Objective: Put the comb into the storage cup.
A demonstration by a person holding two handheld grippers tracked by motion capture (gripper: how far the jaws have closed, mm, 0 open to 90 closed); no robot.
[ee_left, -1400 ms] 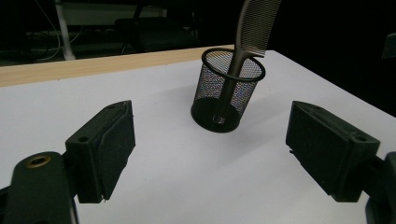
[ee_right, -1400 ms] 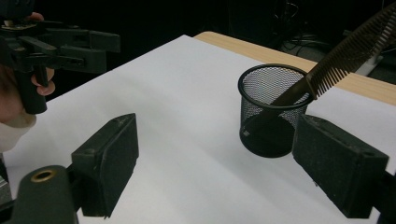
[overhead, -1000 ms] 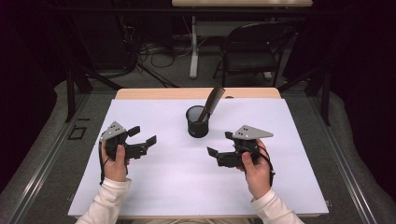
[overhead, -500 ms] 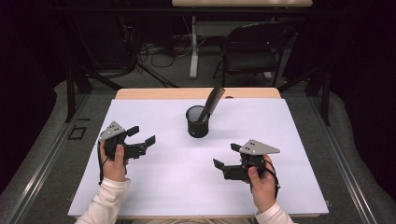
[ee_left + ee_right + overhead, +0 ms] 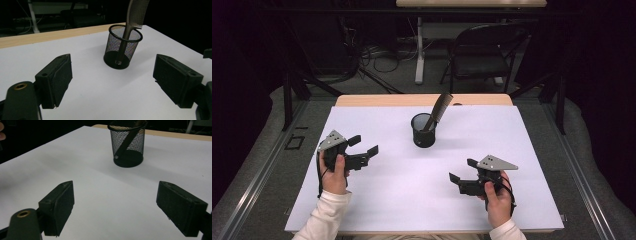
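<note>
Clearly both grippers are idle and the comb in the cup is the thing nearest to them; so the step in hand, as I judge it, is a reach toward that cup. Going from the left: the left gripper (image 5: 364, 151) hovers above the left part of the white table sheet (image 5: 377, 200), its jaws apart with nothing between them; in the left gripper view its pads frame the black mesh cup (image 5: 122, 47) well ahead. At the middle of the sheet, toward its far edge, the mesh cup (image 5: 423, 130) stands upright; the comb (image 5: 438, 109) rests in it, tilted, its toothed end leaning out over the rim to the right. At the right, the right gripper (image 5: 463, 178) sits low over the near part of the sheet, jaws likewise spread and empty; it is well apart from the cup.

To do the step well, I would close on the part of the comb that shows above the rim, with the pads flat on its broad faces; lift along the comb's own lean rather than straight up, since the cup looks light and may tip or drag; the other gripper could steady the cup's wall.

Counted: two grippers; one cup; one comb; one white sheet; beyond the table, one dark folding chair (image 5: 484, 55).
</note>
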